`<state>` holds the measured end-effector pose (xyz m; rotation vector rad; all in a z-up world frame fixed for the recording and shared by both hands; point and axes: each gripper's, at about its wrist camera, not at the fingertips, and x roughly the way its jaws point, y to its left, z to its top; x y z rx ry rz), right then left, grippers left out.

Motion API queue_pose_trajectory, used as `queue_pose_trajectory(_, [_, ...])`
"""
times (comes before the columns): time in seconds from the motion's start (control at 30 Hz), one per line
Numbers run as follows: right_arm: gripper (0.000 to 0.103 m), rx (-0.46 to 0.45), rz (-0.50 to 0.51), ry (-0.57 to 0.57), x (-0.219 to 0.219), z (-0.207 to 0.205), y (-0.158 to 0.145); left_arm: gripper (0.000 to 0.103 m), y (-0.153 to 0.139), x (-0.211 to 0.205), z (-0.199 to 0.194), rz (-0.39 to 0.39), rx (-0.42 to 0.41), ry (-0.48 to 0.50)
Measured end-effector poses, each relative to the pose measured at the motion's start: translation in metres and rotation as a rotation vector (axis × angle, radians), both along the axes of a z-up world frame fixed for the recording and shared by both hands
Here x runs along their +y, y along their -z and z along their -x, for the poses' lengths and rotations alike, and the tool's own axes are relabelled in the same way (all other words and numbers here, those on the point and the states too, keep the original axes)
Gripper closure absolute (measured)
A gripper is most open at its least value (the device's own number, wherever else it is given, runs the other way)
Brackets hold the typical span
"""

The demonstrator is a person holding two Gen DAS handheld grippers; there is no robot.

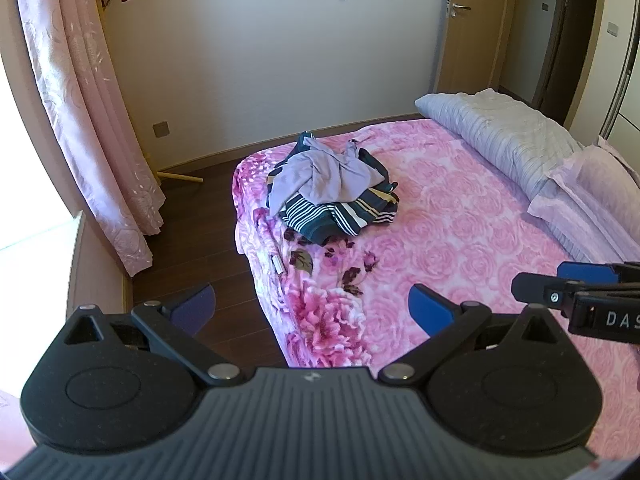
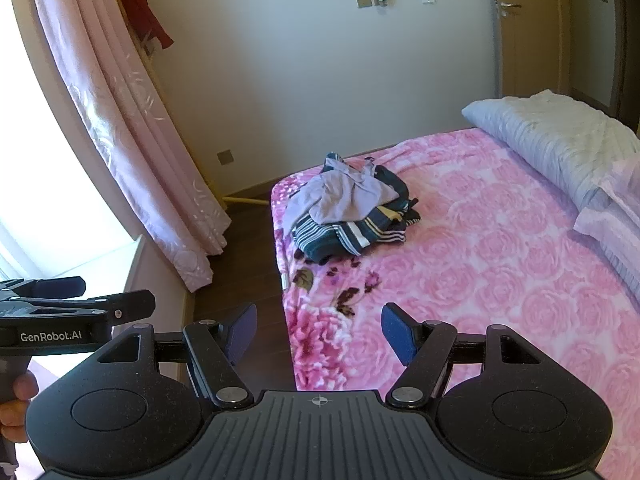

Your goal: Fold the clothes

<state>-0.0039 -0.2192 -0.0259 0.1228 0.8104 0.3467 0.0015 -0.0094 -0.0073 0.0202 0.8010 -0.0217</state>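
I've got the bed (image 1: 460, 216) filling most of my view, its pink rose blanket spread flat and bare across the middle, which gives me plenty of open room to lay a garment out. Along the far right the grey quilt (image 1: 500, 132) sits rolled against the pillow (image 1: 580, 188), so that side is closed off. The left edge drops to dark floor (image 1: 208, 216), with the curtain (image 1: 84, 120) hanging well clear. Now the pile of clothes (image 2: 348, 212): it's heaped near the far left corner of the bed, a lilac top (image 1: 324, 172) crumpled over a striped navy garment (image 1: 340, 216), just inside the mattress edge, so I'd judge a careless pull could drag it off. Nothing is folded yet, I reckon. My left gripper (image 1: 312, 308) hangs over the bed's near corner, jaws spread wide and empty. My right gripper (image 2: 318, 330) hangs beside it, jaws also wide with nothing between them, both angled down toward the heap, well apart from it.
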Motion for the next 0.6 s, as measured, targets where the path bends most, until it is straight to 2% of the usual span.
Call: queue_pose_trajectory(0.6, [0.037, 0.016, -0.021, 0.001, -0.015, -0.01, 0.005, 0.001, -0.003, -0.011, -0.016, -0.013, 0.021, 0.01])
